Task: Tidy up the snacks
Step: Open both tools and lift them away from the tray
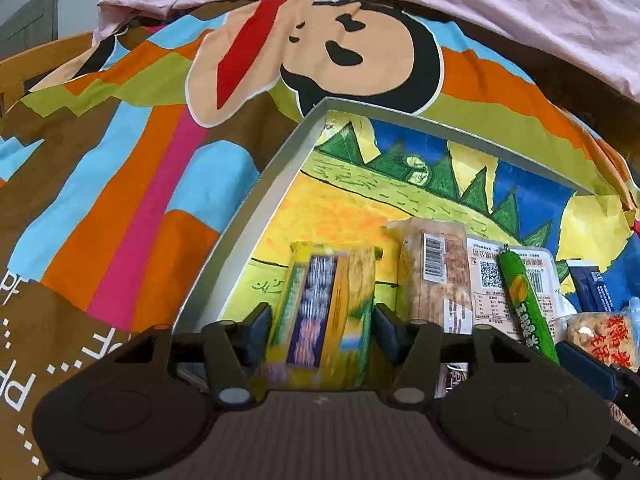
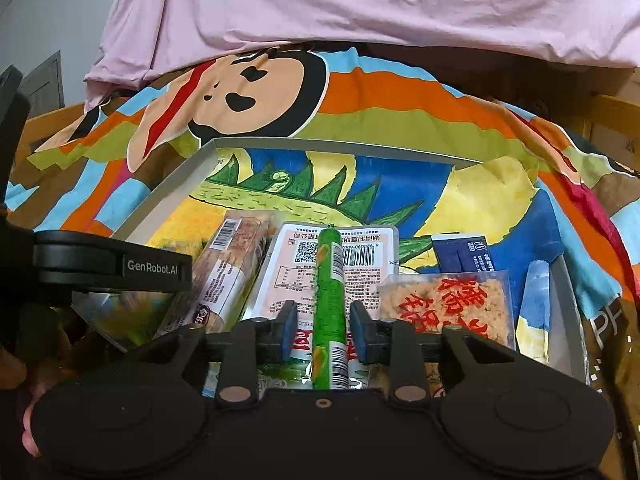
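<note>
A shallow grey tray (image 1: 256, 200) lined with a child's drawing holds several snacks; it also shows in the right wrist view (image 2: 168, 184). My left gripper (image 1: 322, 332) has its jaws around a yellow biscuit pack (image 1: 324, 308), which looks blurred, near the tray's left side. My right gripper (image 2: 324, 330) has its jaws either side of a green sausage stick (image 2: 330, 300) with small gaps. The stick (image 1: 524, 304) lies on a white flat pack (image 2: 340, 256). A wrapped pastry bar (image 2: 228, 268) lies to its left, a red-lettered snack pack (image 2: 448, 304) to its right.
A dark blue packet (image 2: 464, 256) lies at the tray's right. The tray rests on a colourful cartoon bedspread (image 1: 120, 184) with a pink sheet (image 2: 360, 8) behind. The left gripper's body (image 2: 108, 268) shows at the left of the right wrist view.
</note>
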Available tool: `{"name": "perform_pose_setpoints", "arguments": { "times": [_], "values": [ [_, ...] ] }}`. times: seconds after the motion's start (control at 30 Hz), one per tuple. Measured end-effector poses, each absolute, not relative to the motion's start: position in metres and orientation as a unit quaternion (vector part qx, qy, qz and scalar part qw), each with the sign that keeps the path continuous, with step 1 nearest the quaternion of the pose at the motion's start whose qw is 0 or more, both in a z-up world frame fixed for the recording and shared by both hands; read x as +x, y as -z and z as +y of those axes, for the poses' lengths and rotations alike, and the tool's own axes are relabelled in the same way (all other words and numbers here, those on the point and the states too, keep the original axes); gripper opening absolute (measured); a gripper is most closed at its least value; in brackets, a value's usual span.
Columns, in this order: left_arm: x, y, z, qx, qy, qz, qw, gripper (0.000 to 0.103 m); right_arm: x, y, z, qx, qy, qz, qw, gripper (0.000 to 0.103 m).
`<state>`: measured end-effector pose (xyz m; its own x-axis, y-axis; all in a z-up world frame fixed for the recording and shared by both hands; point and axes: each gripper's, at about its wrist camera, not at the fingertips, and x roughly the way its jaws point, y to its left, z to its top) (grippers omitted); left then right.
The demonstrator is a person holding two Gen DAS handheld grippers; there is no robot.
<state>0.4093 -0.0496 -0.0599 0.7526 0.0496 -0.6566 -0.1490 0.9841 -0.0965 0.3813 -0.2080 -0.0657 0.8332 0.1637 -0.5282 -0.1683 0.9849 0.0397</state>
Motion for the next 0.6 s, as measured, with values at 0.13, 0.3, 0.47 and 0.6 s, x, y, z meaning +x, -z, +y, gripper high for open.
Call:
{"name": "perform_pose_setpoints", "arguments": {
  "times": [0.13, 0.3, 0.47, 0.6],
  "values": [
    [0.402, 0.050, -0.049, -0.080, -0.055, 0.332, 0.938, 0.078, 0.377, 0.056, -0.216, 0.008, -0.087, 0.269, 0.959, 0.046],
    [0.385, 0.032, -0.044, -0.095, -0.050, 0.315, 0.943, 0.087, 0.361, 0.029, -0.229, 0.029, -0.075, 0.232, 0.969, 0.073],
    [0.358, 0.008, -0.039, -0.106, -0.051, 0.290, 0.950, 0.099, 0.336, -0.003, -0.248, 0.059, -0.063, 0.195, 0.977, 0.090],
    [0.331, -0.015, -0.032, -0.124, -0.046, 0.266, 0.955, 0.102, 0.305, -0.027, -0.262, 0.078, -0.055, 0.159, 0.983, 0.099]
  ]
}}
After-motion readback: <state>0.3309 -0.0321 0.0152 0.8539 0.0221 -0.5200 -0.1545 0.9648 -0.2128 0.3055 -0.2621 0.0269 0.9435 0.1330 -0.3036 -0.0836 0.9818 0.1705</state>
